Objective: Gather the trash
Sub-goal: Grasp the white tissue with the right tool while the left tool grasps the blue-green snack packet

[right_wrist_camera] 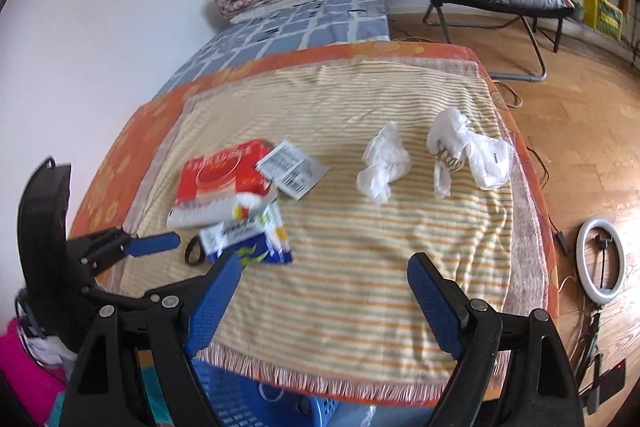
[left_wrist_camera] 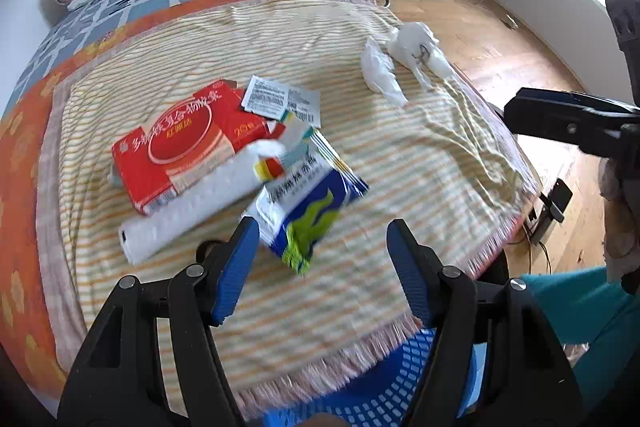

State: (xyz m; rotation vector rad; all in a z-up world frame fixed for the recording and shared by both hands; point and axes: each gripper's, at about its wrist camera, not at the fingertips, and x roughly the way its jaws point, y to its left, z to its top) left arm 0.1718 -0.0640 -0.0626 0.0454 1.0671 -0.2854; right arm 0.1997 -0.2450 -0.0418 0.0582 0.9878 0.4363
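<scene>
Striped blanket covered bed, blue basket at bottom edge. Red box, blue-green packet centre-left; crumpled tissues upper right. Left gripper and right gripper fingers spread wide, empty. Risk: flat packet slipping, fingers snagging blanket.

The red box bears a line of large pale Chinese characters arched over a red oval; motion blur leaves them unreadable, though "20" seems to stand near its 3 o'clock end. The blue, white and green packet, at about 5 o'clock from the box, carries dark Chinese characters, also blurred. The white slip shows a barcode and fine print too small to read.
</scene>
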